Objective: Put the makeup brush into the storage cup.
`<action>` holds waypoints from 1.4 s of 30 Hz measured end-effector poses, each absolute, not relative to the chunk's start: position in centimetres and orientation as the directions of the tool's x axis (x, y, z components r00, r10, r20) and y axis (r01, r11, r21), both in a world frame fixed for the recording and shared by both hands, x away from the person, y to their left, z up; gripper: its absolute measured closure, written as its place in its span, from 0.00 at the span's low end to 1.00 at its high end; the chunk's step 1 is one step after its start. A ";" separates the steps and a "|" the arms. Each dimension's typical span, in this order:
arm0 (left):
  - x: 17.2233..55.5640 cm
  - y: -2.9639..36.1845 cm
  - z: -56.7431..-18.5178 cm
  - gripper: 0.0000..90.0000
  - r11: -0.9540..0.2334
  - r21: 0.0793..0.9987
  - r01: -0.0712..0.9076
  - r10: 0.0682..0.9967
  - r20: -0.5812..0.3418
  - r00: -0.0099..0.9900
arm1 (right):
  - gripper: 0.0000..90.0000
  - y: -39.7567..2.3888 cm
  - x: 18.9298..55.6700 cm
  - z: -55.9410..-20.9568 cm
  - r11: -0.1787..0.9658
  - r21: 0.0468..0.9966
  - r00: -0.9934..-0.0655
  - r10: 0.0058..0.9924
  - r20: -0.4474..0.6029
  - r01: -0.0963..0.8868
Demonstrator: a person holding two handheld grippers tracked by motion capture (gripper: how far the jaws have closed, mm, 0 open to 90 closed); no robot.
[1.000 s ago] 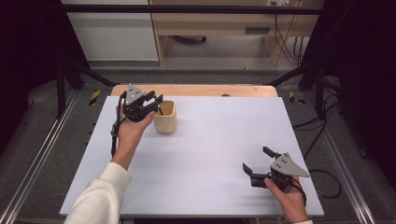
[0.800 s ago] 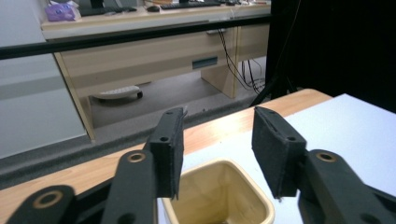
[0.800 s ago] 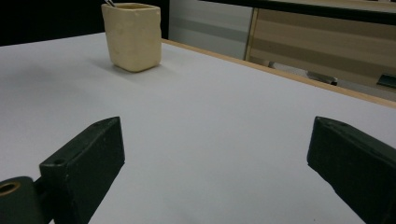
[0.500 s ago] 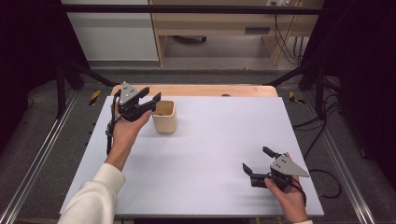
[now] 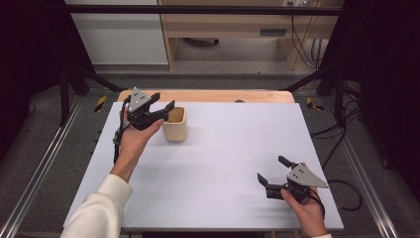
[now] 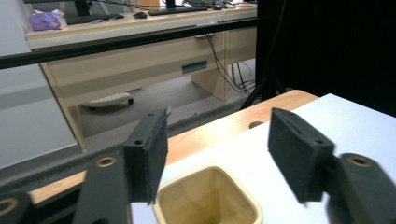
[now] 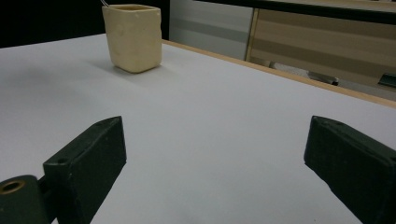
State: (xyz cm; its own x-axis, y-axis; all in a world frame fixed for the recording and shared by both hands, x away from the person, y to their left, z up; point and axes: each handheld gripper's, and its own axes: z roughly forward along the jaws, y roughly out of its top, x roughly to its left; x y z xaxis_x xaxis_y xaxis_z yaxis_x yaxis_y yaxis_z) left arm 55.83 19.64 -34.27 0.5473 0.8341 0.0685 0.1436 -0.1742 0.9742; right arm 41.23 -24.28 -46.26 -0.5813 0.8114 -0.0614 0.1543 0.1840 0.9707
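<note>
A cream square cup (image 5: 175,124) stands upright on the white table top (image 5: 223,148), toward its far left. My left gripper (image 5: 162,105) hangs open just above the cup's left rim, jaws pointing right. In the left gripper view the cup (image 6: 205,198) shows its hollow inside below the open left gripper (image 6: 224,163), and nothing sits between the pads. My right gripper (image 5: 270,170) rests open near the table's front right corner, held by a hand. The cup (image 7: 133,36) stands far off in the right gripper view, beyond the wide-open right gripper (image 7: 219,163).
A wooden strip (image 5: 208,95) runs along the table's far edge. Metal frame rails (image 5: 34,168) flank the table on both sides. Cables (image 5: 341,186) trail off at the right. A wooden desk (image 5: 233,25) stands beyond the table.
My left gripper has risen and drawn back a little to the left, away from the cup's rim. The right gripper has stayed put.
</note>
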 end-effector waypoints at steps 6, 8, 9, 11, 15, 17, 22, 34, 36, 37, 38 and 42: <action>55.6 19.3 -34.3 0.27 -0.202 0.970 0.136 0.813 0.089 0.576 | 0.06 -24.3 41.2 -46.2 0.182 0.971 -0.580 0.812 -0.060 0.154; 55.5 19.3 -34.3 0.25 -0.202 0.970 0.134 0.810 0.089 0.580 | 0.06 -24.3 41.2 -46.3 0.182 0.971 -0.580 0.812 -0.061 0.153; 55.5 19.3 -34.3 0.19 -0.201 0.971 0.130 0.806 0.089 0.586 | 0.05 -24.3 41.2 -46.3 0.183 0.971 -0.580 0.813 -0.060 0.156; 55.4 19.2 -34.3 0.15 -0.206 0.971 0.125 0.802 0.094 0.590 | 0.05 -24.3 41.2 -46.3 0.183 0.971 -0.580 0.813 -0.061 0.156; 55.1 19.1 -34.3 0.04 -0.201 0.972 0.123 0.795 0.088 0.600 | 0.05 -24.3 41.2 -46.3 0.181 0.971 -0.577 0.814 -0.061 0.153; 55.1 19.0 -34.3 0.04 -0.202 0.972 0.123 0.793 0.088 0.603 | 0.05 -24.3 41.2 -46.2 0.181 0.971 -0.577 0.814 -0.061 0.153; 54.5 18.5 -34.2 0.04 -0.209 0.971 0.115 0.774 0.093 0.626 | 0.05 -24.2 41.2 -46.3 0.185 0.971 -0.579 0.812 -0.064 0.152; 53.2 17.0 -34.9 0.01 -0.228 0.964 0.136 0.758 0.088 0.647 | 0.05 -24.2 41.2 -46.3 0.186 0.971 -0.578 0.813 -0.065 0.152; 53.2 16.9 -35.0 0.01 -0.214 0.965 0.149 0.759 0.068 0.648 | 0.05 -24.2 41.2 -46.3 0.189 0.970 -0.578 0.813 -0.068 0.152; 53.1 16.8 -35.0 0.01 -0.214 0.965 0.150 0.756 0.066 0.652 | 0.05 -24.2 41.2 -46.3 0.189 0.970 -0.578 0.813 -0.068 0.152; 53.0 16.8 -35.1 0.02 -0.216 0.965 0.148 0.750 0.067 0.658 | 0.05 -24.2 41.2 -46.3 0.188 0.970 -0.577 0.814 -0.068 0.151; 52.6 16.4 -35.3 0.04 -0.220 0.964 0.148 0.740 0.066 0.670 | 0.05 -24.3 41.2 -46.3 0.184 0.971 -0.574 0.817 -0.064 0.154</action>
